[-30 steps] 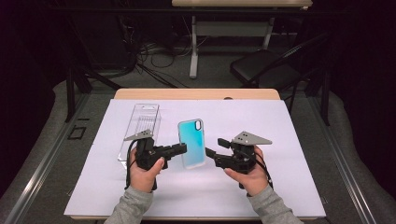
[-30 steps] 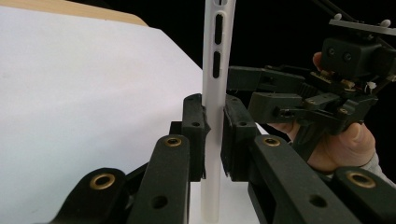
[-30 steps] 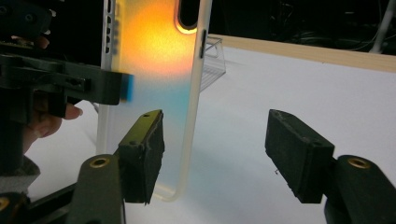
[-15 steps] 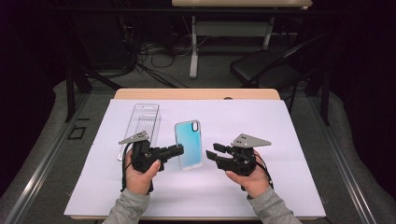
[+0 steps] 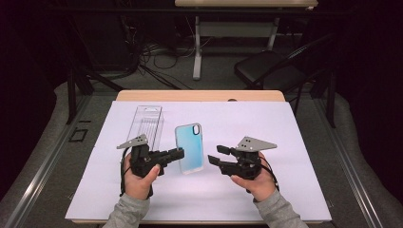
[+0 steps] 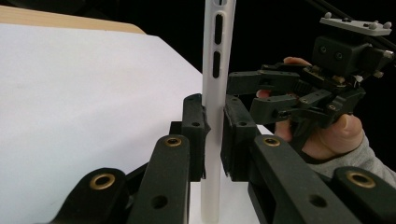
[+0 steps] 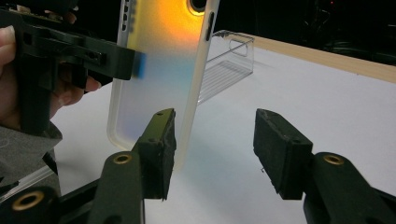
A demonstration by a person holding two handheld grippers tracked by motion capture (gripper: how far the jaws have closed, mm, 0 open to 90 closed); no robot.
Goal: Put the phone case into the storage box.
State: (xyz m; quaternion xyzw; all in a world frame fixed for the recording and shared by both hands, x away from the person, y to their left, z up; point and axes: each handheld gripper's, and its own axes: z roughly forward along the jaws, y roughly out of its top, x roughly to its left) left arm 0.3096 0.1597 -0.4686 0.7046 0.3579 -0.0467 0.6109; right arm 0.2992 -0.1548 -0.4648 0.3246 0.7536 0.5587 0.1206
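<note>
The left gripper (image 5: 179,153) has its jaws clamped tight on the long edge of the phone case (image 5: 189,147), and that pinch props the case upright over the white sheet (image 5: 294,142) instead of letting it lie flat. In the left gripper view the pads (image 6: 195,122) squeeze the thin white rim from both sides, low down, which leaves the upper part and the far edge free for the other hand. Across the gap, the right gripper (image 5: 215,156) waits beside the case with its jaws spread, and they have just been opening a little wider; in the right gripper view the near edge of the case stands just by one pad (image 7: 161,140), with nothing pressed yet. My read is that it is lining up to take the free side. Behind them the clear plastic box (image 5: 146,124) lies on the sheet, well out of the way, likely the packaging for this case.
</note>
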